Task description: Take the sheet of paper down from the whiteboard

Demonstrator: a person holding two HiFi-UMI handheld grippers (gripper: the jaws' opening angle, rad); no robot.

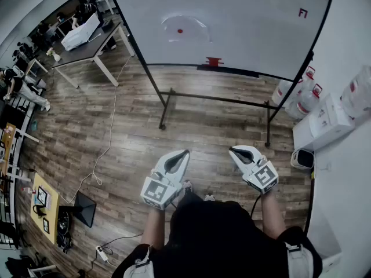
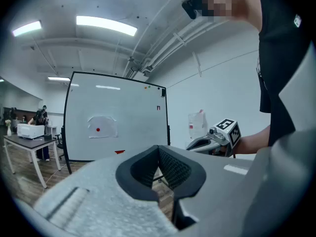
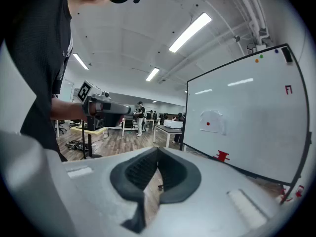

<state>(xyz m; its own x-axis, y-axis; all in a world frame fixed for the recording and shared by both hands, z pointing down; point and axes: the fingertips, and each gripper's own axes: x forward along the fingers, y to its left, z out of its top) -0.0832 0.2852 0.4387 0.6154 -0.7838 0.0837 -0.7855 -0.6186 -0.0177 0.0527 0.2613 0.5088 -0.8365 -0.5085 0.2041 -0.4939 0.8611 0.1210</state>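
Observation:
A white sheet of paper [image 1: 185,29] hangs on the whiteboard [image 1: 249,22], pinned by a small red round magnet [image 1: 180,31]. The sheet also shows in the left gripper view [image 2: 101,127] and the right gripper view [image 3: 213,121], well away from both grippers. My left gripper [image 1: 184,154] is held low in front of the person, jaws shut and empty. My right gripper [image 1: 233,150] is beside it, also shut with nothing in it. Each one points toward the board across a stretch of wooden floor.
A red object [image 1: 214,61] rests on the board's tray. The board's black stand [image 1: 165,106] has legs on the floor. A table [image 1: 87,46] stands at the left, and boxes [image 1: 324,120] and water bottles [image 1: 298,97] at the right. A cable [image 1: 107,138] trails over the floor.

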